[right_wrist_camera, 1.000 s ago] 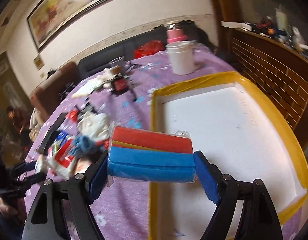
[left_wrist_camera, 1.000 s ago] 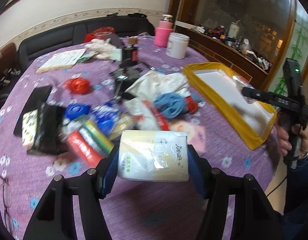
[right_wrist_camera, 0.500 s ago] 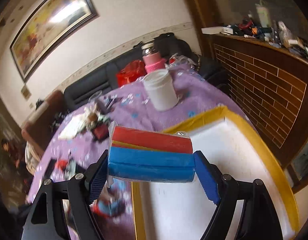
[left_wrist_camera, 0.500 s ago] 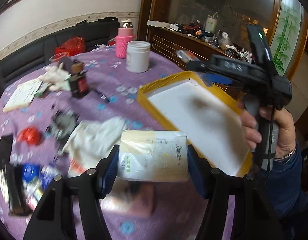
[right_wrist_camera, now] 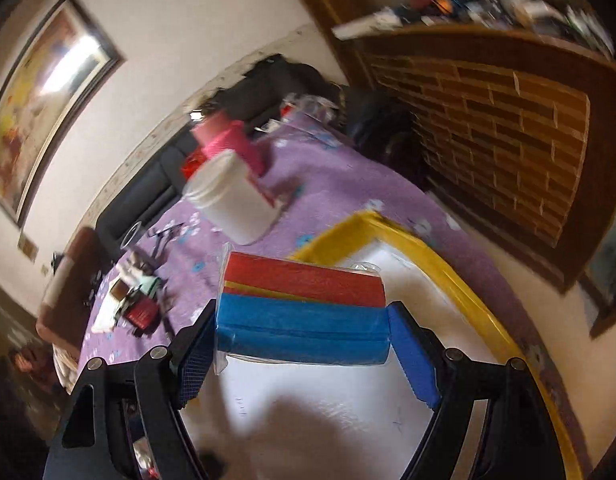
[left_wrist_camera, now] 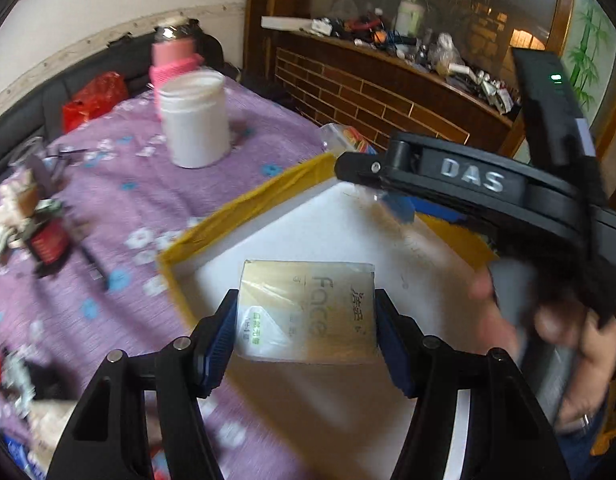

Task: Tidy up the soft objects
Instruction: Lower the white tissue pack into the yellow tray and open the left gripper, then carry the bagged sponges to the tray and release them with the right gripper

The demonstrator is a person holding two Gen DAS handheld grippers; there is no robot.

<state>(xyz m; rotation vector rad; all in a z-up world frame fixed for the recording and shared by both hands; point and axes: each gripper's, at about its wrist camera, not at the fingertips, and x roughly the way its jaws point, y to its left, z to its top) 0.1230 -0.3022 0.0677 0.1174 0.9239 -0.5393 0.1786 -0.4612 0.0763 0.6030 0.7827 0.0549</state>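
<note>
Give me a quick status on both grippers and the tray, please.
Left gripper shut on tissue pack. Right gripper shut on sponge pack. Both over yellow-rimmed tray; its floor bare.

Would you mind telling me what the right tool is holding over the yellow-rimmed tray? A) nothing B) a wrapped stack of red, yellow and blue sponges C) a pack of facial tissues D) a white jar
B: the right tool is clamped on the wrapped sponges above the tray; the tissue pack sits in the left tool.
</note>
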